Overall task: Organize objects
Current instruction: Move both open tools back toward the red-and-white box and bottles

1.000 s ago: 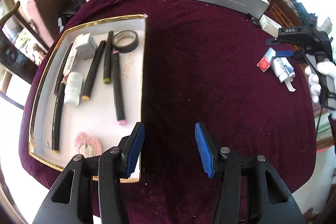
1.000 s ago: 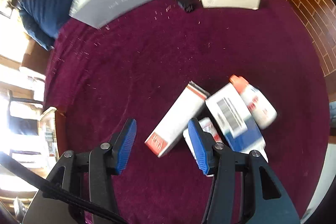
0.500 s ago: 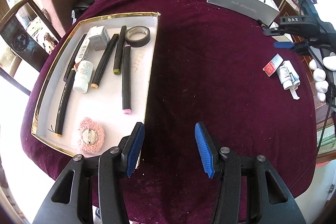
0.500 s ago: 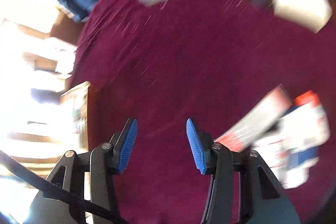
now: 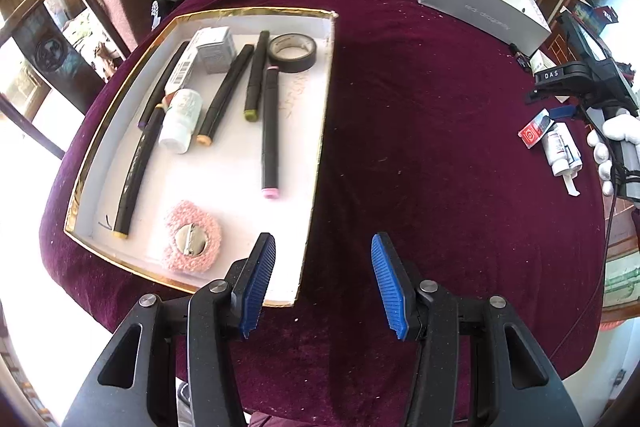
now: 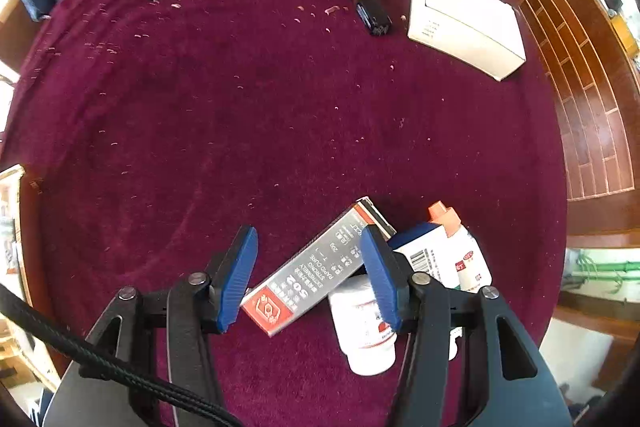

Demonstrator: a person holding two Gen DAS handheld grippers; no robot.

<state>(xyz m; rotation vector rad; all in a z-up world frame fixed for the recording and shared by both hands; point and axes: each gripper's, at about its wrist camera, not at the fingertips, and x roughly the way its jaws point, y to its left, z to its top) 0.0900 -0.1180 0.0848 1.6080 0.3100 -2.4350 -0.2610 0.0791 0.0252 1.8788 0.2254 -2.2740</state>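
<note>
Compared with one second ago: right gripper (image 6: 310,277) swung away to the left and back, now low in the right wrist frame over the red-and-grey glue box (image 6: 316,271); jaws opening, medium wide, the box lying slanted between them on the cloth, pads apparently not pressing on it yet. Left gripper (image 5: 320,285) hardly shifted, at the bottom of the left wrist frame, jaws moderately apart with nothing between them, beside the lower right corner of the white tray (image 5: 320,131).

Probably the step in hand: picking the glue box for the tray. Better to turn the wrist so that the pads meet the long sides of the box squarely, then lower and close. Care needed with the white bottle (image 6: 366,331), just right of the box, partly under the right finger (image 6: 380,283); likewise the blue-and-white carton (image 6: 426,251) behind.
</note>
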